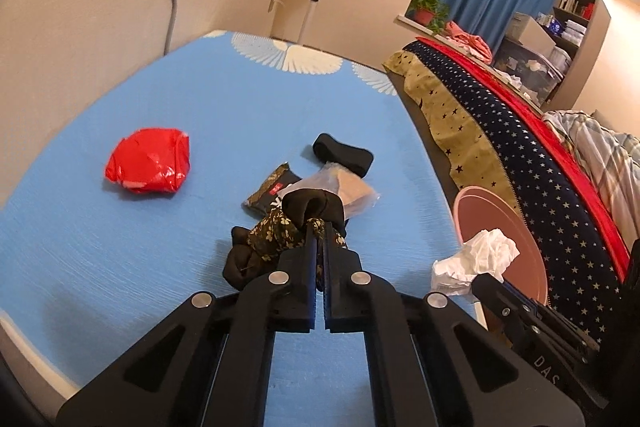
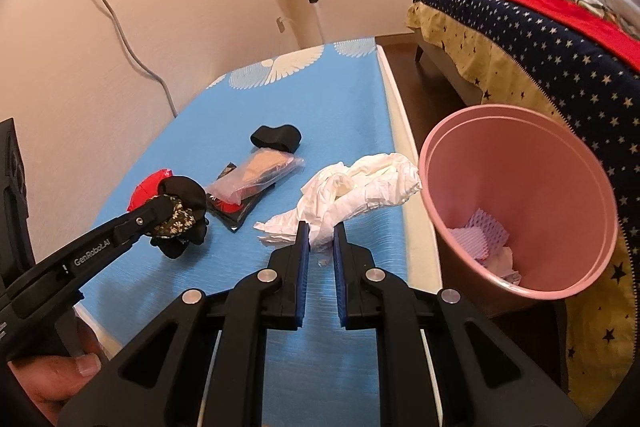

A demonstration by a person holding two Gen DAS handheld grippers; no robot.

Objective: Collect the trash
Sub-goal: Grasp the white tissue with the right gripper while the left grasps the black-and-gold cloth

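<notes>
Crumpled white paper trash [image 2: 352,187] pinched in our right gripper [image 2: 321,227], left gripper [image 1: 319,227] clamped on black floral cloth [image 1: 276,239], pink plastic bin [image 2: 520,203] beside.

Two handheld black grippers, matching build

The left gripper [image 1: 319,227] and right gripper [image 2: 321,227] each have black angular linkage arms with triangular cut-outs, four round silver pivot pins, and blue pads lining the inner faces of the fingers [image 2: 303,247]. White lettering "GenRobot.AI" runs along the left gripper's side, left of the right-wrist frame. A bare hand [image 2: 60,383] appears lower left there.
</notes>
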